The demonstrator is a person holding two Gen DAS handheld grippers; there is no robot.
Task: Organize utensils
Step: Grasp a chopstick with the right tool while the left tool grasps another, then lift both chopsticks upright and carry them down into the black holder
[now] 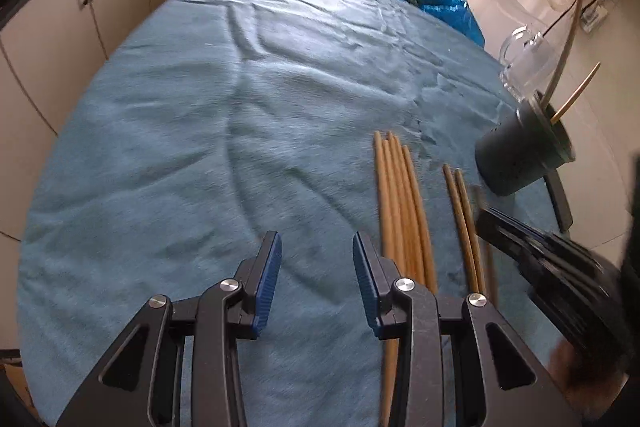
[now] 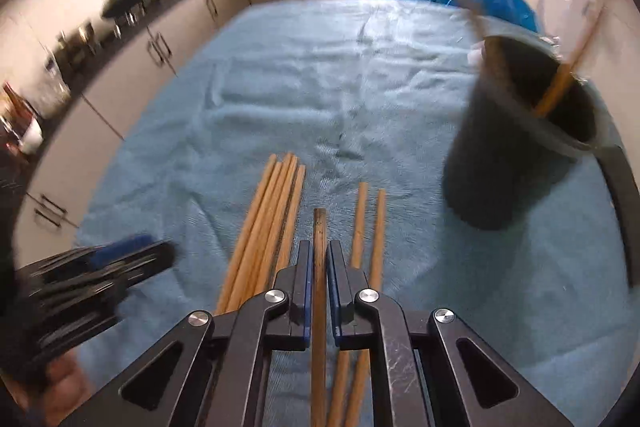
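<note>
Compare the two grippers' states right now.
The left gripper stands open over bare blue cloth, holding nothing; the right gripper is shut on one darker chopstick. Both share black frames, blue pads, and point down at the table.
</note>
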